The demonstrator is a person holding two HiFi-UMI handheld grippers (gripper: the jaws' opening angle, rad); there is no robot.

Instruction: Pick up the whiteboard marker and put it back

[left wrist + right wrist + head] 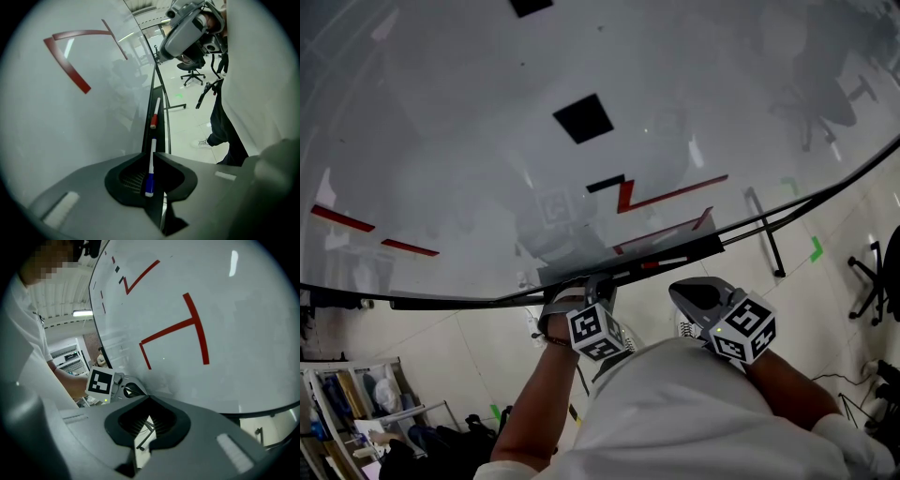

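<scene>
Presently at the whiteboard [487,141], both tools low by its tray [741,232].

Left claw [151,152]: clenched on the blue-capped marker [150,171]. The white barrel passes between the jaw tips and the blue cap sits in the hollow behind them. The marker points along the tray and lies in line with it. I cannot tell whether its far end touches the ledge.

Red-capped marker [154,116]: lies further along the same tray, beyond the blue one and apart from it, red cap toward the claw.

Right claw [149,398]: clenched, jaw tips meeting with nothing between them. Pale floor shows through the slot below the tips. In the head view it hangs just to the right of the left claw, off the board and below the tray line. From the left gripper view it shows overhead, grey body tilted.

Board surface: red line marks [666,195] in angular strokes and a black square [582,118] above them. The right gripper view gives the same red strokes close up, with the left tool's marker cube [100,381] near the lower board edge.

Surroundings: pale tiled floor [487,347], a black office chair [191,72] well beyond the tray end, and the person's white shirt [694,412] filling the lower head view.
</scene>
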